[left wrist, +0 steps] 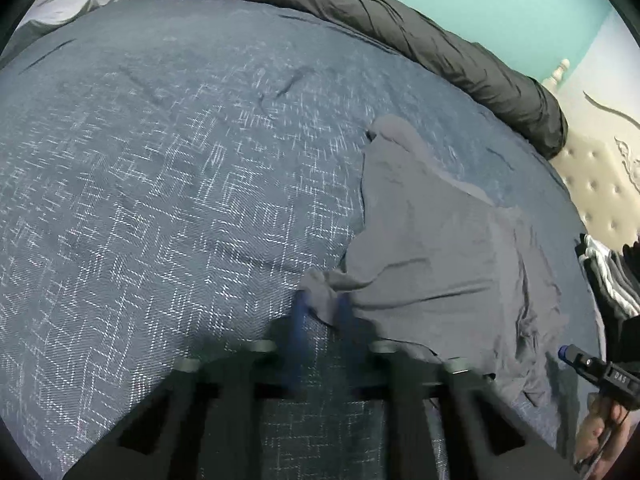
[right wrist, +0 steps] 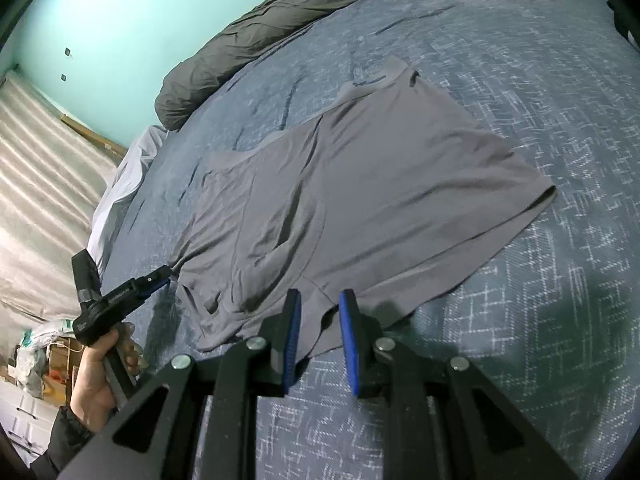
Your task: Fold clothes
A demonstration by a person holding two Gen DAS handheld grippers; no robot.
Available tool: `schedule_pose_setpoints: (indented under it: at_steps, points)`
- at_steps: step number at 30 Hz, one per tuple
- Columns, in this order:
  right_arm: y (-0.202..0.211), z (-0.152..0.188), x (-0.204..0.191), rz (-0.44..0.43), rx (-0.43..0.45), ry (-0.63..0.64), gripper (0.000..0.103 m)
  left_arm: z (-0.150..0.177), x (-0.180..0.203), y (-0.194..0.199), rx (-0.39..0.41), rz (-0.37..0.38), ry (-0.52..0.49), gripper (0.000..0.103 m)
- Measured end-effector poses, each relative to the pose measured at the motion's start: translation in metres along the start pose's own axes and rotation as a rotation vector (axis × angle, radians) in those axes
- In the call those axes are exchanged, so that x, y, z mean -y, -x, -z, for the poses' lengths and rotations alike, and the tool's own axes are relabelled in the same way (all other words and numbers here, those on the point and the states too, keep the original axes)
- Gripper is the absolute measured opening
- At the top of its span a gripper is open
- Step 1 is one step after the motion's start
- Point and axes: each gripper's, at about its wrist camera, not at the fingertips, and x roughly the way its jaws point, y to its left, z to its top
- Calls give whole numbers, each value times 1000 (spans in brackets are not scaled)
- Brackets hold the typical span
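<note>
right wrist view, grey shirt (right wrist: 360, 184) just ahead of parted right gripper (right wrist: 320, 308)

One grey shirt (right wrist: 360, 200) lies on one bed (right wrist: 520, 80) (blue patterned cover), with one dark rolled blanket (right wrist: 248, 36) along its far edge and two hand-held grippers: left (right wrist: 162, 277), right (right wrist: 320, 312).

We are in a home bedroom. A wide bed (right wrist: 520, 80) fills both views, spread with a blue patterned cover, a rolled dark duvet (left wrist: 400, 28) along its far edge. Beyond it we see a tufted headboard (left wrist: 596, 184), a turquoise wall (right wrist: 120, 20), and boxes and bags (right wrist: 44, 360) on the floor.
</note>
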Motion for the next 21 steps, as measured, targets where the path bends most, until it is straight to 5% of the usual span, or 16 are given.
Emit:
schedule_pose_setpoints:
  at_steps: [8, 21]
  points:
    - [-2, -2, 0, -3, 8, -7, 19, 18, -13, 29, 13, 32, 57, 1]
    - [-5, -3, 4, -10, 10, -25, 19, 8, -22, 5, -8, 23, 129, 1]
